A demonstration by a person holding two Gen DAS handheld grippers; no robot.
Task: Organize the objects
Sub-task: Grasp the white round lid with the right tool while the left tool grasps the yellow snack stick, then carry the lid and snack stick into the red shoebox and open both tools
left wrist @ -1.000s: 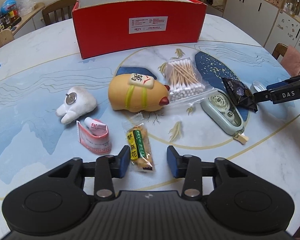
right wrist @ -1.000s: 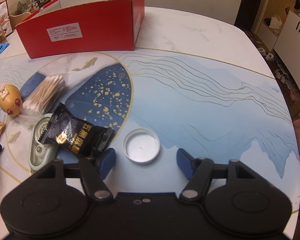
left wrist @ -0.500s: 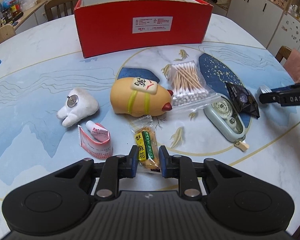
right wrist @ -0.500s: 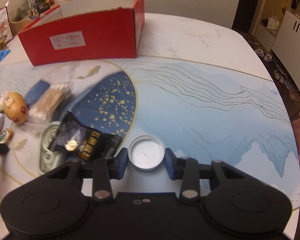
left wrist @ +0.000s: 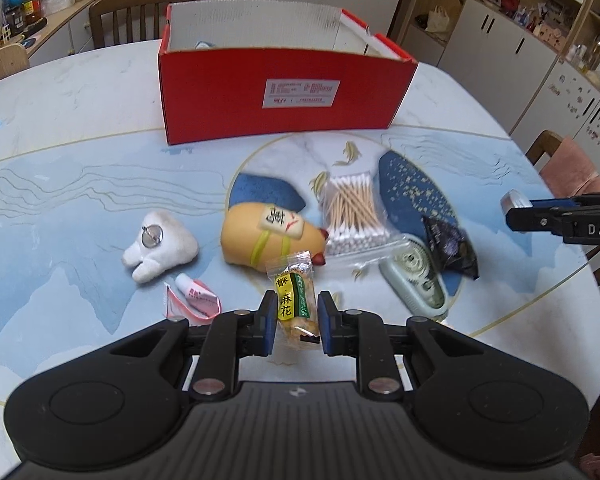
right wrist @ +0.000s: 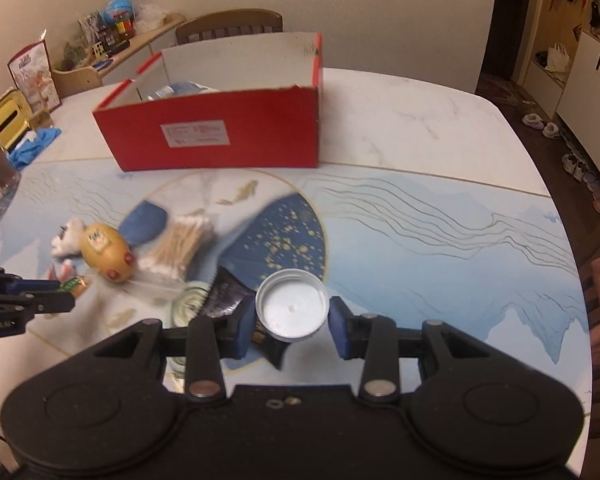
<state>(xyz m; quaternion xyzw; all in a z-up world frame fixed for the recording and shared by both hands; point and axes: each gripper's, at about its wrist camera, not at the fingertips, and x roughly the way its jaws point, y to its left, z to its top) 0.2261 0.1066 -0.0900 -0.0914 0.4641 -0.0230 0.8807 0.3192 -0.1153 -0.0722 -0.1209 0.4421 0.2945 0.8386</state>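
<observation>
My left gripper (left wrist: 296, 322) is shut on a clear snack packet (left wrist: 294, 296) with a yellow and green label, held above the table. My right gripper (right wrist: 292, 326) is shut on a white plastic lid (right wrist: 291, 310), lifted off the table; it also shows at the right of the left wrist view (left wrist: 516, 202). The open red box (left wrist: 284, 96) stands at the back of the table and shows in the right wrist view too (right wrist: 220, 132); something pale blue lies inside it.
On the table lie a yellow pig toy (left wrist: 270, 236), a bag of cotton swabs (left wrist: 354, 210), a white plush tooth (left wrist: 158, 244), a small pink tube packet (left wrist: 192, 298), a green tape dispenser (left wrist: 414, 280) and a black packet (left wrist: 450, 246). Chairs ring the table.
Both grippers closed, the left on the snack packet and the right on the white lid, then lifted them off the table. Both views rose and drew back.
</observation>
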